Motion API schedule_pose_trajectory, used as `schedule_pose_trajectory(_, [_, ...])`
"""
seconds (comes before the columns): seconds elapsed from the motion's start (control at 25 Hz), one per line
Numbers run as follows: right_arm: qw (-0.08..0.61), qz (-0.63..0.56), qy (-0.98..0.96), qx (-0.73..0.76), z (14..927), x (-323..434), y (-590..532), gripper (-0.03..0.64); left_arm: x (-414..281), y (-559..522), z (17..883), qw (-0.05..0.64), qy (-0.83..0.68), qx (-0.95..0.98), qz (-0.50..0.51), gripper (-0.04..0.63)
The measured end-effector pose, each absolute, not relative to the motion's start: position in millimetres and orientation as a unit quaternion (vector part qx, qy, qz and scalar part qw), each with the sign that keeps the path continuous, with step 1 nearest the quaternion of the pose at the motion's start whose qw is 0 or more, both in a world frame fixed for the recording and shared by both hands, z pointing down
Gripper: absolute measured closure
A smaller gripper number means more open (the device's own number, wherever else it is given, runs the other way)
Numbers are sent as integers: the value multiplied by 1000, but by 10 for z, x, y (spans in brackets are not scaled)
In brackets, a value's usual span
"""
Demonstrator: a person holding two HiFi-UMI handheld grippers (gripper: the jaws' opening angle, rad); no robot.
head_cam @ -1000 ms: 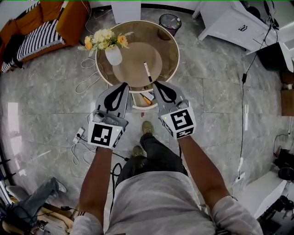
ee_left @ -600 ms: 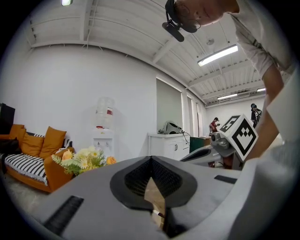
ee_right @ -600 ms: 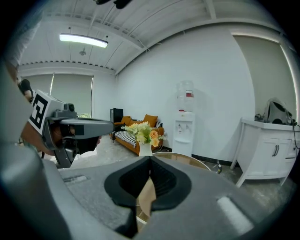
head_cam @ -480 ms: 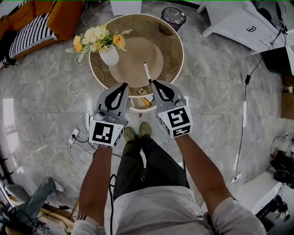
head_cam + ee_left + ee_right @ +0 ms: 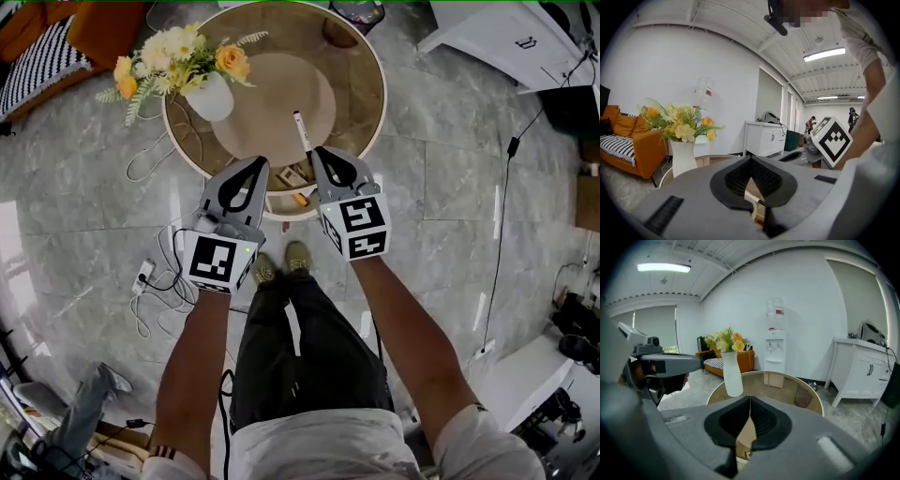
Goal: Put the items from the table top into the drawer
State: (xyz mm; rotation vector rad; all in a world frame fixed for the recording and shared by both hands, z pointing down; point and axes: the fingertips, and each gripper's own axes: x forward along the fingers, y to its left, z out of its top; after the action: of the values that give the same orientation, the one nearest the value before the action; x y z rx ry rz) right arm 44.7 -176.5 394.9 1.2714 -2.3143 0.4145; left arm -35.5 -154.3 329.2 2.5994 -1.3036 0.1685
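Observation:
A white marker pen (image 5: pixel 301 131) lies on the round glass-topped table (image 5: pixel 366 103), just beyond my right gripper (image 5: pixel 320 152). Under the table's near edge a white drawer (image 5: pixel 281 216) stands pulled out, with an orange item (image 5: pixel 300 199) and other small things inside. My left gripper (image 5: pixel 257 164) hovers over the drawer's left side, jaws closed, empty. The right gripper is shut too, with nothing between its pads. In the left gripper view the left gripper (image 5: pixel 751 158) points level at the table edge. The right gripper (image 5: pixel 750 399) looks down over the tabletop.
A white vase (image 5: pixel 211 98) of yellow and orange flowers (image 5: pixel 178 56) stands on the table's left. Cables and a power strip (image 5: pixel 143 275) lie on the floor at the left. A white cabinet (image 5: pixel 506 47) is at the back right, a sofa (image 5: pixel 56 37) at the back left.
Both grippers have sunk toward the table's near edge, side by side and still shut. The table and drawer now look larger and closer.

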Motion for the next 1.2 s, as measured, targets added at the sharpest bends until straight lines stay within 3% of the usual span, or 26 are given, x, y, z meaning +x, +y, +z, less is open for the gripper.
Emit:
schedule_pose_trajectory(0.68, [327, 213, -794, 466, 5285, 493, -2114, 500, -265, -1791, 4229, 156, -432, 886, 69, 595])
schedule_pose_trajectory(1.2, [377, 254, -760, 465, 5829, 508, -2306, 479, -274, -1804, 4425, 178, -429, 883, 72, 595])
